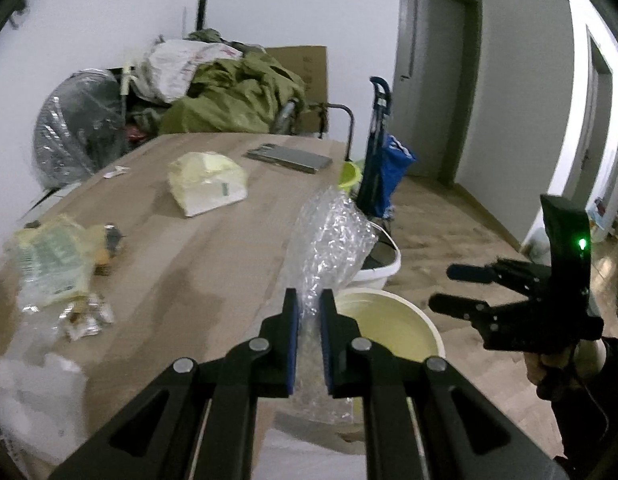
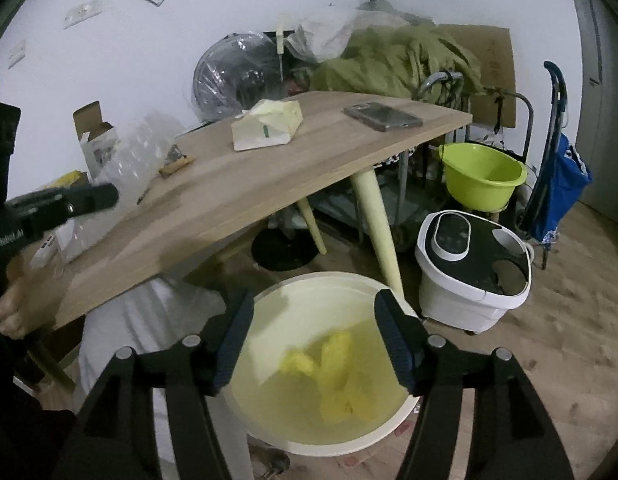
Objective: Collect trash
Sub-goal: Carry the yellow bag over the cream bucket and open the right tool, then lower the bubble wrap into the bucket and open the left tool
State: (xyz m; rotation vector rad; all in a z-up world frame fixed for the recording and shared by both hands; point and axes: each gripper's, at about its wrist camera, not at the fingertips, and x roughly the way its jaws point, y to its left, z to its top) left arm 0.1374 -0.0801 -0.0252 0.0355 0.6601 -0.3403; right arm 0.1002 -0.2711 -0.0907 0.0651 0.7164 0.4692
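My left gripper [image 1: 309,296] is shut on a crumpled sheet of clear bubble wrap [image 1: 333,236], held over the table's right edge above the cream bucket [image 1: 429,320]. My right gripper [image 1: 441,286] hangs off to the right over the floor, held by a hand. In the right wrist view the right gripper [image 2: 313,298] stands open over the bucket [image 2: 309,280], nothing between its pads. Crumpled yellow trash [image 2: 337,372] lies in the bucket. On the wooden table [image 1: 181,264] lie a pale yellow bag [image 1: 207,184], a green-printed wrapper [image 1: 49,264] and small foil scraps [image 1: 85,316].
A flat grey device [image 2: 383,116] lies at the table's far end. Beside the bucket stand a white and black tub [image 2: 473,264], a green basin [image 2: 483,176] and a blue trolley bag [image 2: 565,188]. A table leg [image 2: 377,216] rises behind the bucket. Green cloth [image 1: 237,96] is piled at the back.
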